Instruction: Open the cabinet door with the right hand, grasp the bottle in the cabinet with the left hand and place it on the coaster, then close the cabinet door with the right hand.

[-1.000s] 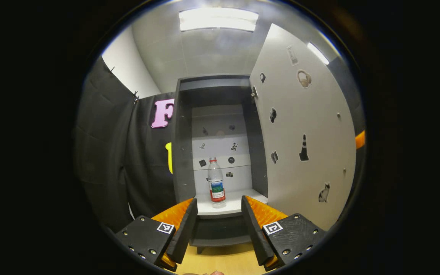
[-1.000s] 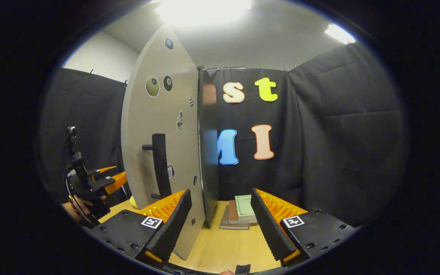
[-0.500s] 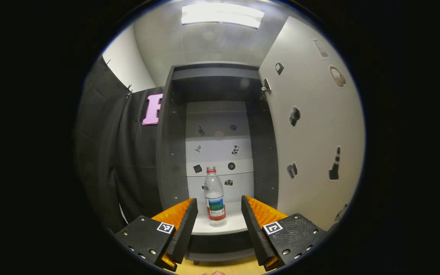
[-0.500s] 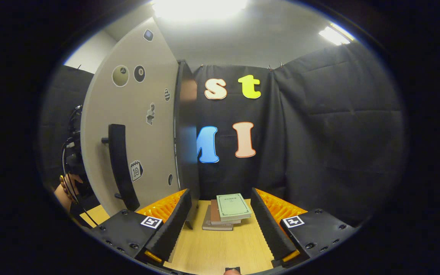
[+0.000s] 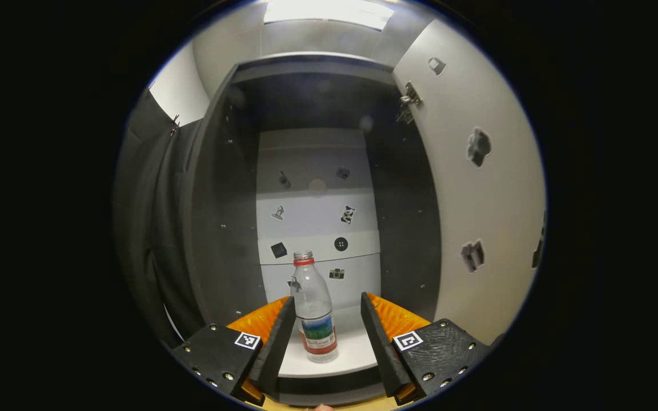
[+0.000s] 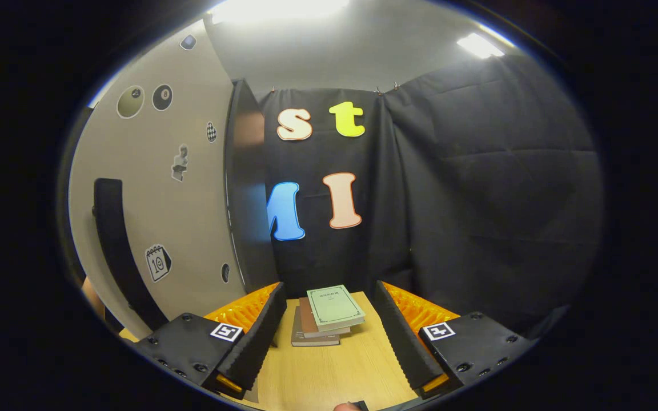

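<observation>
Left gripper (image 5: 320, 334) open, bottle (image 5: 314, 317) upright between fingers, untouched; right gripper (image 6: 326, 331) open over books (image 6: 326, 317).

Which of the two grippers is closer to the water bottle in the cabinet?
The left. The left gripper is open with the water bottle between its fingers, nearer one, untouched. The right gripper is open over a stack of books on the table, beside the open cabinet door.
</observation>
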### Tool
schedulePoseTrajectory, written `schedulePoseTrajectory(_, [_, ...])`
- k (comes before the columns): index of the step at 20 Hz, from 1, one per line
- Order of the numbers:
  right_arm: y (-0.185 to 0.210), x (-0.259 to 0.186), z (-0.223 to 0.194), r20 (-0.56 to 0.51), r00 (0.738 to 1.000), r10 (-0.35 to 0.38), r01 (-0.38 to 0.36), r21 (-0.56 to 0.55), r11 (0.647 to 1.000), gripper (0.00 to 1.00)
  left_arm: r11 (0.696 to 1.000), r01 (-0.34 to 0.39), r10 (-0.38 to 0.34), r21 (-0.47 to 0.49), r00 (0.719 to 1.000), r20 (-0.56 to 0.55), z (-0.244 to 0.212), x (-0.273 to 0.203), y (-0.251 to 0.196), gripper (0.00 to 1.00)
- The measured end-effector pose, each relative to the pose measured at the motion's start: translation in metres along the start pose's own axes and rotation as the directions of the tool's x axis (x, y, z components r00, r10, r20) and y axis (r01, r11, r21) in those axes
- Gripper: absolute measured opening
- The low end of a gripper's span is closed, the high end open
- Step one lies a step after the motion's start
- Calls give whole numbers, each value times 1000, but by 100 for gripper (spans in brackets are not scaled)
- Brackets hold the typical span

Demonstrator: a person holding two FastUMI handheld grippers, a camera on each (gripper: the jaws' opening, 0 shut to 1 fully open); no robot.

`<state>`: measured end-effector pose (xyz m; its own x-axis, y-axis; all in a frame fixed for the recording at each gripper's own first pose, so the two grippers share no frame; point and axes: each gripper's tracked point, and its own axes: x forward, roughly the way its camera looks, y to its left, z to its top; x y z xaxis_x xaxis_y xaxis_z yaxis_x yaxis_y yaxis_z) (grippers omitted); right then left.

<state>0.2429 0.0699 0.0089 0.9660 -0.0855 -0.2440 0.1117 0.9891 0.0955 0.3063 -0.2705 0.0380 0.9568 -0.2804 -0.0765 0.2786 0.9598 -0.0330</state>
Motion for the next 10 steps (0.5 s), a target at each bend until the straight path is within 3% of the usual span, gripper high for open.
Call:
schedulePoseTrajectory(5, [-4, 12, -11, -26, 998, -51, 52, 19, 998, 94, 1000, 4, -4, 4, 1000, -24, -19, 34, 11, 67])
schedulePoseTrajectory(9, [0, 19, -17, -44, 997, -69, 70, 32, 997, 94, 1000, 8, -9, -16, 998, -66, -38, 57, 17, 66])
schedulePoseTrajectory(10, [1, 21, -19, -48, 996, -72, 73, 31, 997, 99, 1000, 16, -18, -21, 997, -78, -43, 62, 17, 66])
